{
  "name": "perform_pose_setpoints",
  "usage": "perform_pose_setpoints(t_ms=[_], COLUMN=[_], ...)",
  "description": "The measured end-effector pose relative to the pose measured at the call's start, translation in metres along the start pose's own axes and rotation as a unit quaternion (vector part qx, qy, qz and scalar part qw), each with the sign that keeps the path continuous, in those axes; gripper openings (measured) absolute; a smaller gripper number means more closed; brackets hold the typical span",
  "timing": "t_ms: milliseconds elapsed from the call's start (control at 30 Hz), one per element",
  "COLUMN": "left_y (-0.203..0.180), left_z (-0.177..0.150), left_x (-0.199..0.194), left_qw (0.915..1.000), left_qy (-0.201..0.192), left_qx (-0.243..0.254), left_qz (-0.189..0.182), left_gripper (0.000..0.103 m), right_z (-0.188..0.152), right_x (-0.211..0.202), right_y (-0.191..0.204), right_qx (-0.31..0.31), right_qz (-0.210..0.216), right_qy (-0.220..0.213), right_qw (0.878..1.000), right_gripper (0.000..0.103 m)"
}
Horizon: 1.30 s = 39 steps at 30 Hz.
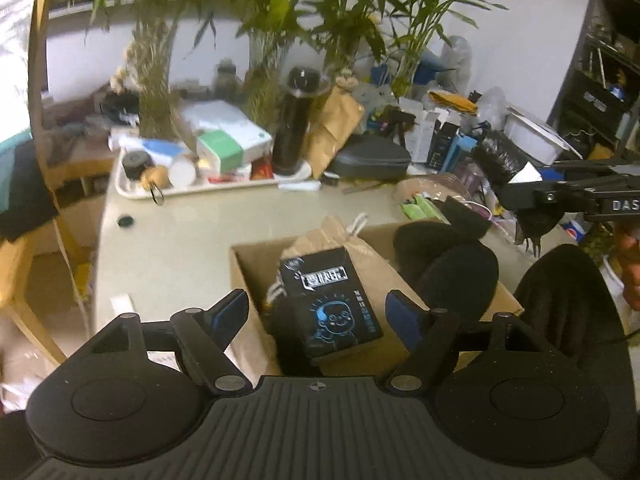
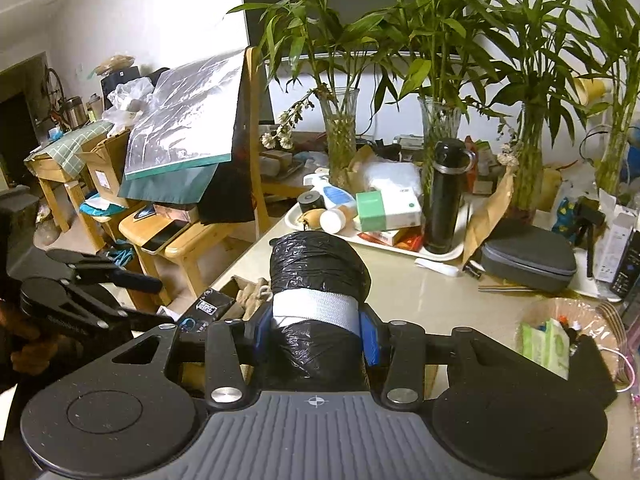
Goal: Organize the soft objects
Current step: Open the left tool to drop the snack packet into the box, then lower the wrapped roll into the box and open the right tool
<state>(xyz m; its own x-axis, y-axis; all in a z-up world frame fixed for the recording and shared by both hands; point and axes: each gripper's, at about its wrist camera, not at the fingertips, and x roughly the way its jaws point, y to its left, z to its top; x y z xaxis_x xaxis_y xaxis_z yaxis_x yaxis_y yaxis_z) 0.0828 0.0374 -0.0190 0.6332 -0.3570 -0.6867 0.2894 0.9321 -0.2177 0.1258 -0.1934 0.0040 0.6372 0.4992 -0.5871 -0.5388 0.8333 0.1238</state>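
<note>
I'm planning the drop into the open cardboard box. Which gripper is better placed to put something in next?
Right. The right gripper is shut on the black plastic bag roll with a white band, near the brown cardboard box; the left gripper is open and empty.

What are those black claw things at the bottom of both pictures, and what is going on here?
They are grabbing tools that a person holds, one in each hand, each with a camera looking along its two fingers. One picture comes from the left tool, which is open above a cardboard box with a black packet inside. The other comes from the right tool, which is squeezing a roll of black bin bags with a white band. The table also holds a tray, a black bottle and plants.
</note>
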Motion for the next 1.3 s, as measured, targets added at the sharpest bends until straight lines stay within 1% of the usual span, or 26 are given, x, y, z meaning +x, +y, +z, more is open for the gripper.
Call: perform_pose_setpoints(t_ms=[33,67,100,133,167,267,400,467,633,700,767,833,900,1067,1200,1300], left_y=[0.001,0.003,0.004,0.005,0.004,-0.006,-0.018,-0.021,-0.023,-0.021,-0.018,-0.014,-0.010,0.009,0.026,0.034], left_z=[0.000,0.000,0.000,-0.001,-0.001,0.000,-0.004,-0.007,-0.009,-0.009,-0.010,-0.011,-0.012,-0.016,-0.021,-0.024], left_x=[0.006,0.014,0.020,0.024,0.028,0.034,0.047,0.051,0.034,0.021,0.006,-0.007,-0.018,-0.037,-0.044,-0.047], left_qw=[0.9999,0.9995,0.9991,0.9990,0.9989,0.9992,0.9989,0.9985,0.9990,0.9992,0.9993,0.9990,0.9988,0.9982,0.9977,0.9971], left_qy=[0.009,0.023,0.030,0.029,0.029,0.028,0.037,0.042,0.015,0.004,-0.017,-0.037,-0.045,-0.057,-0.055,-0.052], left_qx=[-0.008,-0.018,-0.024,-0.028,-0.028,-0.012,-0.004,0.000,0.015,0.016,0.019,0.021,0.018,-0.010,-0.028,-0.041], left_qz=[-0.006,-0.011,-0.016,-0.022,-0.023,-0.025,-0.028,-0.036,-0.039,-0.036,-0.027,-0.016,-0.007,0.015,0.029,0.039], left_gripper=[0.051,0.038,0.036,0.028,0.025,0.021,0.020,0.020,0.021,0.027,0.045,0.050,0.050,0.051,0.051,0.051], right_z=[0.001,0.001,0.002,0.002,0.003,0.004,0.004,0.003,0.000,-0.001,-0.001,0.000,0.001,0.005,0.007,0.010], right_x=[0.001,0.001,0.001,0.001,0.000,-0.002,-0.002,-0.002,0.002,0.002,0.003,0.006,0.008,0.020,0.041,0.058], right_y=[0.001,0.003,0.005,0.006,0.008,0.011,0.012,0.013,0.015,0.015,0.016,0.017,0.017,0.023,0.035,0.047], right_qx=[0.000,0.000,-0.001,-0.002,-0.003,-0.006,-0.006,-0.003,0.003,0.006,0.007,0.010,0.023,0.057,0.100,0.126], right_qz=[0.001,0.002,0.003,0.004,0.005,0.006,0.005,0.006,0.008,0.011,0.013,0.016,0.023,0.048,0.075,0.087], right_qy=[-0.001,-0.002,-0.003,-0.004,-0.005,-0.007,-0.006,-0.005,-0.001,0.000,0.001,0.002,0.004,0.014,0.029,0.039], right_qw=[1.000,1.000,1.000,1.000,1.000,1.000,1.000,1.000,1.000,1.000,1.000,1.000,0.999,0.997,0.992,0.987], right_gripper=[0.047,0.047,0.047,0.047,0.047,0.047,0.047,0.047,0.047,0.047,0.047,0.047,0.047,0.047,0.047,0.047])
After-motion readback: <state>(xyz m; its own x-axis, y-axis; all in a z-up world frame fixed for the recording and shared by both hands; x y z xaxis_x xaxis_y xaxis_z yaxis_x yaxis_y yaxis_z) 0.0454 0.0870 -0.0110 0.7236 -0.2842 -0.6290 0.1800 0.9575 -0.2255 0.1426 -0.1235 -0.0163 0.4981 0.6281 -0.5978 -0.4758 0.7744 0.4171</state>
